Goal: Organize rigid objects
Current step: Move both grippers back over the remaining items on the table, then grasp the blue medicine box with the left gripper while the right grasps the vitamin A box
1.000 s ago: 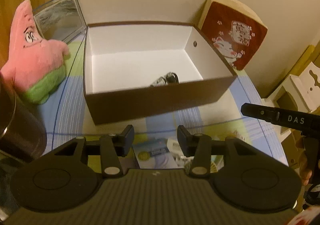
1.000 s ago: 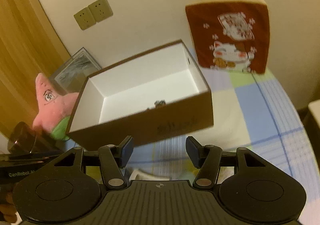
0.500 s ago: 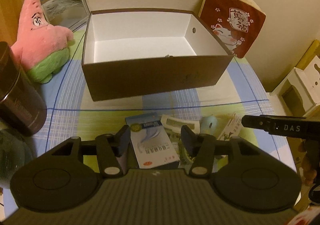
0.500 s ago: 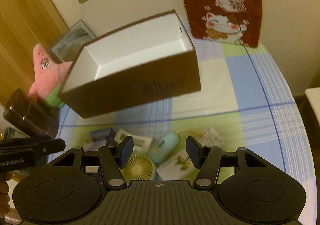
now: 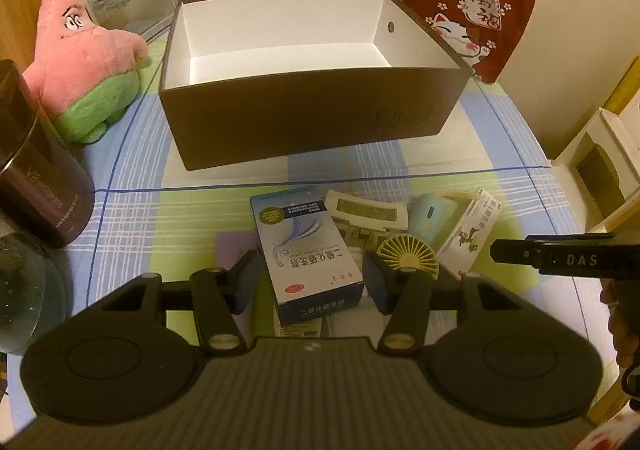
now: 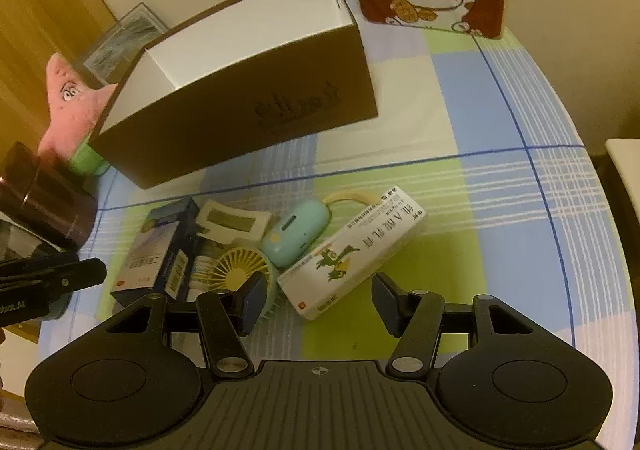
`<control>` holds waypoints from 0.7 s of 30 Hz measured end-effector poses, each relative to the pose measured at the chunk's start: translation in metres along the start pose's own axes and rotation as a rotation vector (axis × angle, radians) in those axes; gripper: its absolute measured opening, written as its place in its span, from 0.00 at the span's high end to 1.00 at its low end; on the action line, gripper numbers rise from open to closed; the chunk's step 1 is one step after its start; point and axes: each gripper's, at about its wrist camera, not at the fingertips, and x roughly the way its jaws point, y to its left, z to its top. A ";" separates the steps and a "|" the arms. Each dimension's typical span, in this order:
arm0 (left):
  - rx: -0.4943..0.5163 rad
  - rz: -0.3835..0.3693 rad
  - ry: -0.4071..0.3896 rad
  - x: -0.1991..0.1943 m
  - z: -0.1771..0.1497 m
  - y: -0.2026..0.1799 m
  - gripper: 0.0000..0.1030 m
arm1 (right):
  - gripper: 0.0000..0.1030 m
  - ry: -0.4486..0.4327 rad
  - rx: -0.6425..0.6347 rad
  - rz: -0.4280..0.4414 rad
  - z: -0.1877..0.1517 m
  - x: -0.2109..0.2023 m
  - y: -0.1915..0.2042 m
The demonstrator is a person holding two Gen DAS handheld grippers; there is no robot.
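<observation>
Checked blue-and-green cloth covers your counter, with the open brown cardboard box at the back and the rigid clutter heaped in front of it. You are at the reaching step: your left gripper stands open astride the blue-and-white carton, pads apparently clear of it; your right gripper hangs open over the white medicine carton. Next, lower, square up, then close.

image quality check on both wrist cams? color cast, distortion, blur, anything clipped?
Left wrist: strong warm yellow cast, fisheye bends the tablecloth lines, dark corner vignette, white inside of the brown box nearly blown out, blue box print sharp. Right wrist: same cast and vignette, brown box logo slightly soft, white box text legible.
</observation>
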 end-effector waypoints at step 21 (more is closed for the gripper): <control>0.002 0.020 0.119 0.057 0.012 -0.005 0.45 | 0.43 0.051 0.247 -0.033 0.007 0.037 -0.021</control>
